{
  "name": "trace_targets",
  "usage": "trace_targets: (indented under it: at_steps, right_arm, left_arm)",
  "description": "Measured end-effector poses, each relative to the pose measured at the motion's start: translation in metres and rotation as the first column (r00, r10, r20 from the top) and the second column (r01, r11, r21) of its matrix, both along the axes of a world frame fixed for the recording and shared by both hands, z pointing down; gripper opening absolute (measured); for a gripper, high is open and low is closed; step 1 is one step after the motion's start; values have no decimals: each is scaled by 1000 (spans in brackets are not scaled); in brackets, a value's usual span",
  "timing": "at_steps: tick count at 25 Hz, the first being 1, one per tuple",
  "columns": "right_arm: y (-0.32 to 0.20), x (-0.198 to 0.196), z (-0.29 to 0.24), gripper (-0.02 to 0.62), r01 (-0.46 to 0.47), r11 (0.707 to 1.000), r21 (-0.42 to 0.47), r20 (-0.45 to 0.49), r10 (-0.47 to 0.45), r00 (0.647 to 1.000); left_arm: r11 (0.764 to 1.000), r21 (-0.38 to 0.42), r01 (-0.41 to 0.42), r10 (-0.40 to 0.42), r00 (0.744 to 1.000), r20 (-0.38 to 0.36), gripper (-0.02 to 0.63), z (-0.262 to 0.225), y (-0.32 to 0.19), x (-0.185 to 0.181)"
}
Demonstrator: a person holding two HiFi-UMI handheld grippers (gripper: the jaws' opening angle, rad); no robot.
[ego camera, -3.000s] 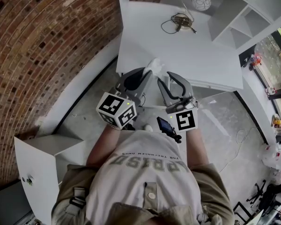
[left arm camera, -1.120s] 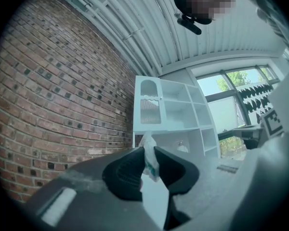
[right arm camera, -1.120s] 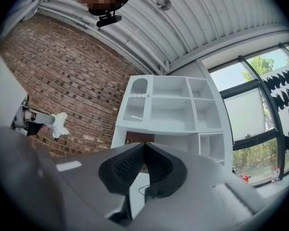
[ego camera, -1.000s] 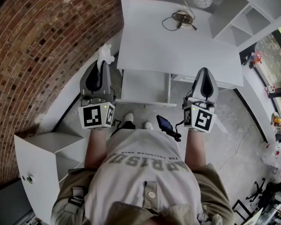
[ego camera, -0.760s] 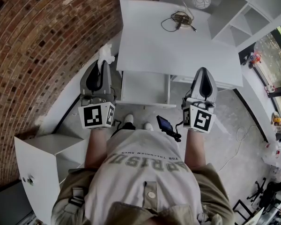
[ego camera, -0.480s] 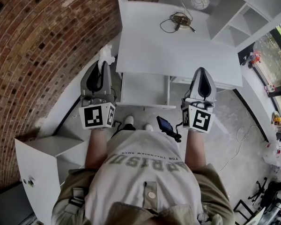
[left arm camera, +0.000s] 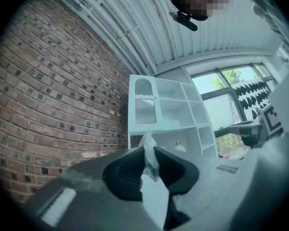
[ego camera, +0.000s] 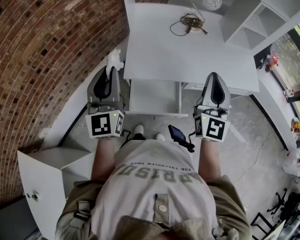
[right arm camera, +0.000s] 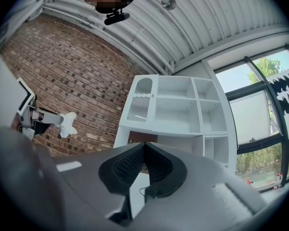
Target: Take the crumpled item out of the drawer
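Head view: my left gripper (ego camera: 109, 69) holds the crumpled white paper wad (ego camera: 113, 60) outside the open white drawer (ego camera: 155, 98), to its left. Left gripper view: the wad stands upright, pinched in my jaws. Right gripper view: my right gripper (right arm camera: 144, 146) is pressed together, empty.

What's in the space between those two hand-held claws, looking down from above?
In the head view, the pulled-out white drawer lies between them. The left gripper pinches the crumpled item on one side, and the right gripper is shut and empty on the other.

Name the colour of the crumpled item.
The crumpled item is white, clearest in the left gripper view.
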State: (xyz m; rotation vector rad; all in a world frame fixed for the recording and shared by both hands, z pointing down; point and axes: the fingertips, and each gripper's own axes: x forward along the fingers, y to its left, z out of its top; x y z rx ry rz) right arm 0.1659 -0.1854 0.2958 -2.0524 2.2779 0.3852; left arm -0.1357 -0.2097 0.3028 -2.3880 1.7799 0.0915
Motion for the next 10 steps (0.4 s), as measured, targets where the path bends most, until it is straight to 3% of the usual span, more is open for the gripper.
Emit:
trace_targets:
  at_steps: [10]
  right_arm:
    - [-4,-1,2,0,15,1000,-6,-12,-15,1000]
  left_arm:
    - [1000,-11,-5,6,1000,7,71,3,-4,6]
